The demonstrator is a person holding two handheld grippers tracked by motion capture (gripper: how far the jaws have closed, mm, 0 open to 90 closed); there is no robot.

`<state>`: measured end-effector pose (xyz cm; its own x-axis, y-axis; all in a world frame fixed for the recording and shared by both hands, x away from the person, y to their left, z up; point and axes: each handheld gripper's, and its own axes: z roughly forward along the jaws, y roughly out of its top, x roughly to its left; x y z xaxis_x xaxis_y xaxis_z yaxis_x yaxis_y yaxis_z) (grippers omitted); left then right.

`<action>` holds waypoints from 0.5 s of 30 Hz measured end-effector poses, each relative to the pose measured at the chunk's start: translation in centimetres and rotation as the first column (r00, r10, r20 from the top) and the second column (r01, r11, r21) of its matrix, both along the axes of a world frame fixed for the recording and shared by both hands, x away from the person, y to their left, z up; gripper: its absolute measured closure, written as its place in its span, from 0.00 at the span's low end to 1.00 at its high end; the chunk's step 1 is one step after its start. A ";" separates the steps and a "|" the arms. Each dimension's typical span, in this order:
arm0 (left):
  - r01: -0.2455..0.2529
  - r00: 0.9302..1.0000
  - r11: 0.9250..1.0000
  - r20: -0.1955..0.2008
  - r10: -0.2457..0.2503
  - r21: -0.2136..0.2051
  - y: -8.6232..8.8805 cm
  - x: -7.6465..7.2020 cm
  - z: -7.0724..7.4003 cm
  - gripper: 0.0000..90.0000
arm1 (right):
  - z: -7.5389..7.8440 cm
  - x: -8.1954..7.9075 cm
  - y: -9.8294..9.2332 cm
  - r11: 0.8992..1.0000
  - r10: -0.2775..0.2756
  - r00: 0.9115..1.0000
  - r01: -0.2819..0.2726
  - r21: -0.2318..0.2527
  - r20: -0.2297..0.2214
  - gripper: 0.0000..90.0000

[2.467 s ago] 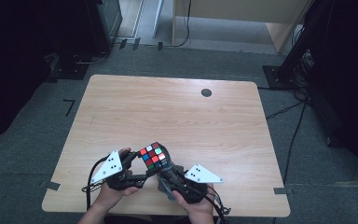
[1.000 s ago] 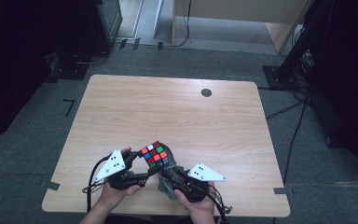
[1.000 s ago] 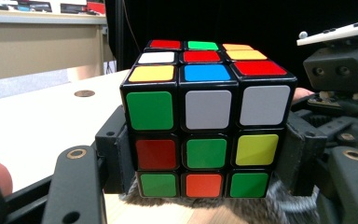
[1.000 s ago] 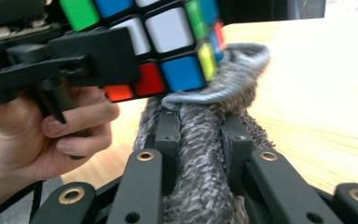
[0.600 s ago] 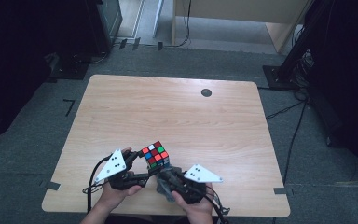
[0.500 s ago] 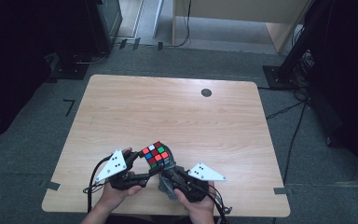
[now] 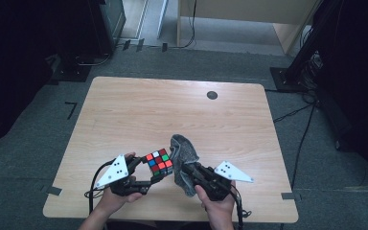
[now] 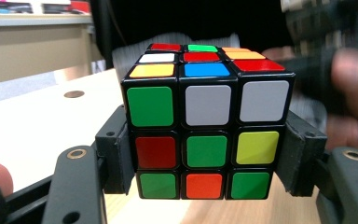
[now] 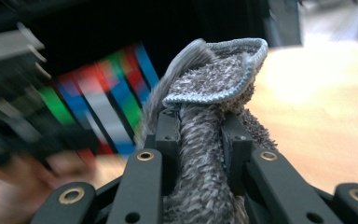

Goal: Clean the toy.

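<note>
Left gripper (image 7: pixel 146 175) jaws clamped on a Rubik's cube (image 7: pixel 158 162) near the table's (image 7: pixel 182 110) front edge, right gripper (image 7: pixel 184 171) jaws pinching a grey cloth (image 7: pixel 182 153) beside it.

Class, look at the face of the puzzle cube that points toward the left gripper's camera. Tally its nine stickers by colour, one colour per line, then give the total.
Front face of the puzzle cube, held between the jaws of the left gripper:
Green: 4
White: 2
Red: 1
Yellow: 1
Orange: 1
Total: 9
</note>
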<state>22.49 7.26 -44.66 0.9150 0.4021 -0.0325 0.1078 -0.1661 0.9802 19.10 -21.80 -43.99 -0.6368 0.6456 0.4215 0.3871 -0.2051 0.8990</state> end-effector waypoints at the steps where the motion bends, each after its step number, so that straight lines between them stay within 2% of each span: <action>1: 0.008 1.000 1.000 0.003 -0.008 0.007 -0.2 -0.1 -0.1 0.38 | 0.4 -0.1 -0.1 1.000 0.018 1.000 -0.019 0.020 0.016 0.82; 3: 0.031 1.000 0.999 0.000 -0.031 -0.004 -0.4 -0.2 -0.1 0.38 | 1.2 -0.5 0.1 0.999 0.027 0.999 -0.028 0.021 0.040 0.82; 4: 0.043 0.999 0.999 -0.005 -0.043 -0.022 -0.4 -0.3 -0.1 0.38 | 1.1 -0.5 0.2 0.999 0.026 0.999 -0.026 0.020 0.030 0.83; 7: 0.062 0.998 0.996 -0.011 -0.063 -0.067 -0.2 -0.3 0.3 0.38 | -0.5 0.0 0.4 0.998 0.046 0.998 -0.043 0.052 -0.048 0.83; 8: 0.065 0.998 0.996 -0.008 -0.065 -0.064 -0.2 -0.3 0.4 0.38 | -1.1 0.2 0.6 0.997 0.060 0.995 -0.056 0.049 -0.078 0.83; 10: 0.064 0.998 0.998 0.001 -0.064 -0.029 -0.2 -0.3 0.1 0.38 | -1.5 0.4 0.7 0.996 0.071 0.992 -0.065 0.056 -0.107 0.83; 13: 0.071 0.997 0.997 -0.002 -0.071 -0.006 -0.3 -0.3 -0.2 0.38 | -0.2 0.1 0.3 0.992 0.083 0.995 -0.076 0.104 -0.060 0.83; 15: 0.077 0.997 0.997 0.005 -0.077 0.007 -0.5 -0.4 -0.2 0.38 | 0.5 -0.1 0.1 0.990 0.083 0.996 -0.079 0.113 -0.030 0.83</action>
<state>22.06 6.71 -44.87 0.9433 0.3309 -0.0248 0.0890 -0.1804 0.9796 19.03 -21.72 -43.49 -0.6691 0.5401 0.5104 0.4365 -0.2702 0.8582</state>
